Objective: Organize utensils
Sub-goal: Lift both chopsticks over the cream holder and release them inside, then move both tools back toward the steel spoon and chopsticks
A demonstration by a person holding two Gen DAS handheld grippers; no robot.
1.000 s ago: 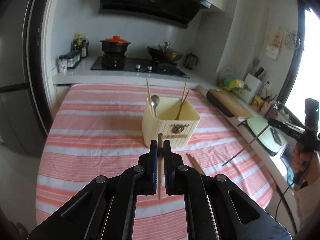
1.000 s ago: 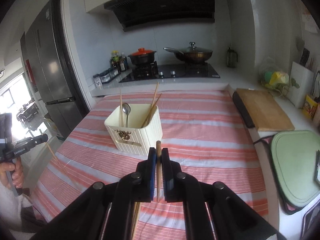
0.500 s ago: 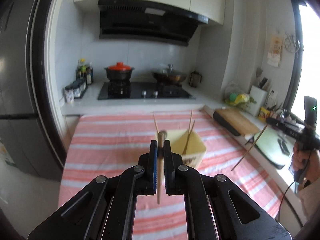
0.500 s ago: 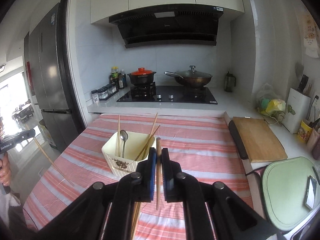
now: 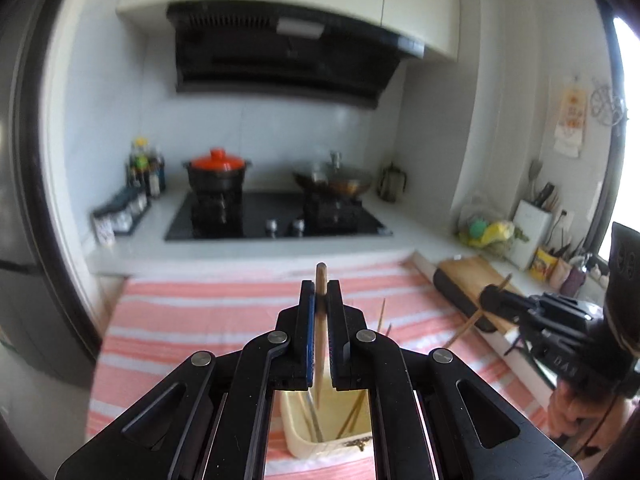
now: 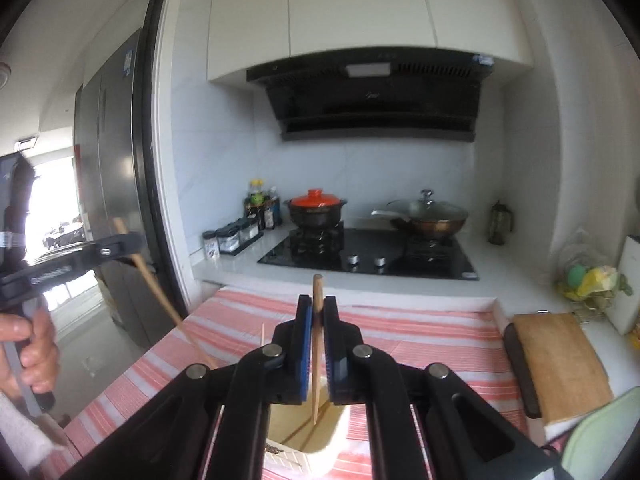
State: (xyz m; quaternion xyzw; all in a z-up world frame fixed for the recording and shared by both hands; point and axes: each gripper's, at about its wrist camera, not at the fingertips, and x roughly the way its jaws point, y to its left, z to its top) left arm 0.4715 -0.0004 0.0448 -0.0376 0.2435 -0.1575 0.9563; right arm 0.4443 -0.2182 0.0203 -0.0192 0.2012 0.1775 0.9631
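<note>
1. A small kitchen is surrounding a table under a pink-and-white striped cloth [image 5: 192,320], its far edge butting against the white counter with the black hob [image 6: 368,256].
2. The left gripper [image 5: 320,300] is clamping a wooden chopstick [image 5: 320,320] upright between its closed jaws, the tip hanging over the mouth of the cream utensil box [image 5: 296,436].
3. The right gripper [image 6: 317,316] is pinching a second chopstick [image 6: 317,344] the same way, its lower end pointing into the box [image 6: 320,446] directly below.
4. Chopsticks are already leaning inside the box.
5. Striped cloth is lying bare to the left of the box and beyond it.
6. On the right, a wooden cutting board [image 6: 560,360] is lining the table's edge, narrowing that side.
</note>
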